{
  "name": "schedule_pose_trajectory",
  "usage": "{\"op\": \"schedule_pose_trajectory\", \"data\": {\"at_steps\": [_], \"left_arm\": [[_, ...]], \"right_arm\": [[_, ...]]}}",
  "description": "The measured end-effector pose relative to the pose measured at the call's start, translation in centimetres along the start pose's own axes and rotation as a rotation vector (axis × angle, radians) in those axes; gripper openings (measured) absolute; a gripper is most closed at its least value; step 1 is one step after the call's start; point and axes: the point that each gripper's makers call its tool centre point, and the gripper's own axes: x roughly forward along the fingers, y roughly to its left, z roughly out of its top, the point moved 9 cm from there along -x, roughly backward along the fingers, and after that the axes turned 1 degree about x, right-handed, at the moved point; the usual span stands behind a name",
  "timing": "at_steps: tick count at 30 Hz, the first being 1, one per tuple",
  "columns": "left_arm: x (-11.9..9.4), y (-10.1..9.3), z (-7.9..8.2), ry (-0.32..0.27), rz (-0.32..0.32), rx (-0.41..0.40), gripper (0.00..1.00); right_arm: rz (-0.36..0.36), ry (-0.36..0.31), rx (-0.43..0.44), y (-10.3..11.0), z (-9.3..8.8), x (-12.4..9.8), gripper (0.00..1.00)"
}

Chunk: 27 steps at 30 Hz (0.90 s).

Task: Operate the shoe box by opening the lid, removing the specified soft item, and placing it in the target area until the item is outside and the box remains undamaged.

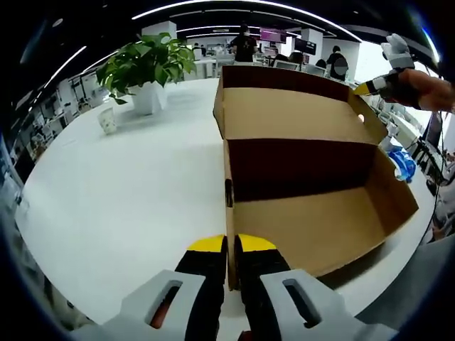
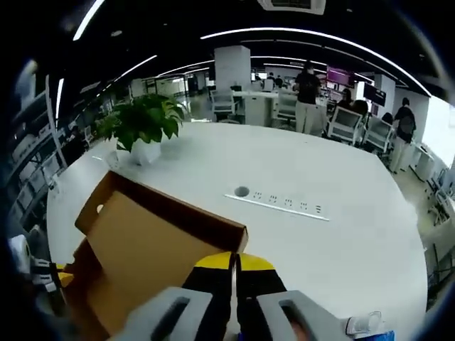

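Bright, even office light pours from curved ceiling strip lights [image 2: 313, 35], glaring off the white table [image 1: 135, 192]. Soft shadow pools inside the open shoe box [image 1: 306, 170]. Fisheye bending warps the edges; distant people look soft, slightly blurred.

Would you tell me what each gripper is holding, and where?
The left gripper pinches the shoe box's near wall edge; the right gripper pinches the open lid's rim.

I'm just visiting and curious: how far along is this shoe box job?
The lid is already swung open. The left gripper pinches the box wall, and the right gripper pinches the lid's edge. The box interior looks empty; no soft item is visible, so I cannot tell whether removing and placing it remains.
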Motion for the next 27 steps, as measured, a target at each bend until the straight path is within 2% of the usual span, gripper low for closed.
{"op": "schedule_pose_trajectory", "data": {"at_steps": [16, 27], "left_arm": [[-0.1, -0.2, -0.1, -0.001, -0.008, -0.020, 0.03], [-0.1, -0.4, -0.1, -0.002, -0.017, -0.034, 0.03]], "right_arm": [[-0.018, -0.101, -0.048, 2.4, -0.1, -5.3, 0.00], [-0.026, -0.151, -0.084, 4.2, -1.3, -8.6, 0.00]]}}
